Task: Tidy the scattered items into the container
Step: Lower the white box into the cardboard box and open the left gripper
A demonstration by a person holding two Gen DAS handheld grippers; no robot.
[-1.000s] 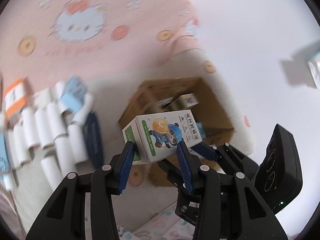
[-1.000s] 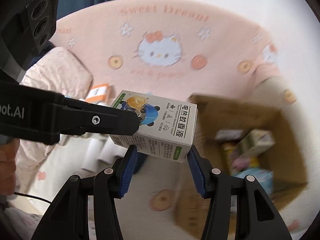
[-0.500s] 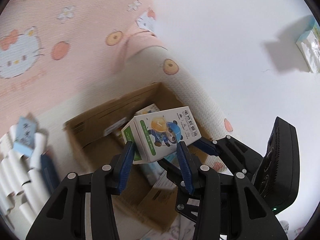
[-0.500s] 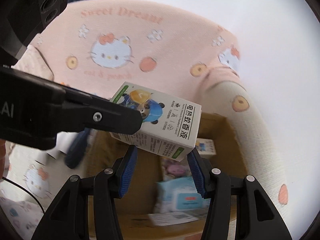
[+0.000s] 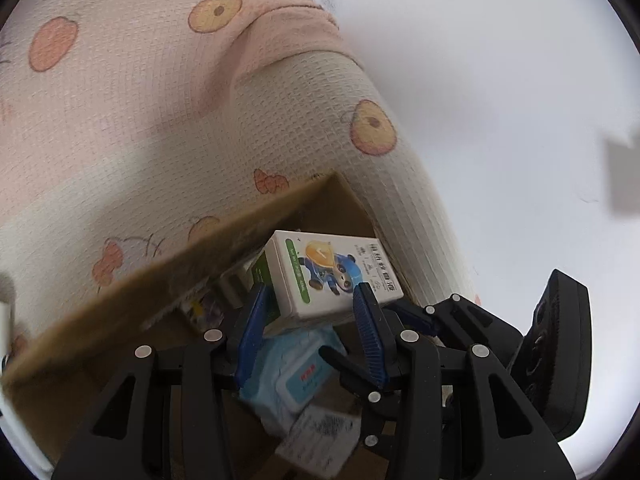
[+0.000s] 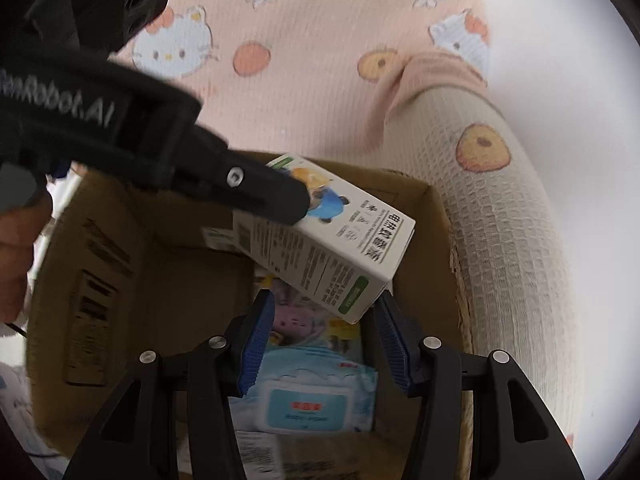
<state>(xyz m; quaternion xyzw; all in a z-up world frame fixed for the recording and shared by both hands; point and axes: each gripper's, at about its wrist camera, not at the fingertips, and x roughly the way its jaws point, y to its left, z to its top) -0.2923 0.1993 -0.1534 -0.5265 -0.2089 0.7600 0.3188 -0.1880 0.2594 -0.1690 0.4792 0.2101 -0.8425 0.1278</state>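
- While the carton is clamped by both grippers, left and right, over the box, release is pending.
- Wipes already lie inside.

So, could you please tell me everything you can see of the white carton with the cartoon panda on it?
The white carton is a rectangular cardboard box, closed and undamaged, printed with a blue cartoon panda, black Chinese lettering, fine print and green panels at its ends. It is held tilted in the air above the open cardboard box, over a blue wipes pack. The left hand-held gripper clamps one end between its blue pads, and the right hand-held gripper grips the other end.
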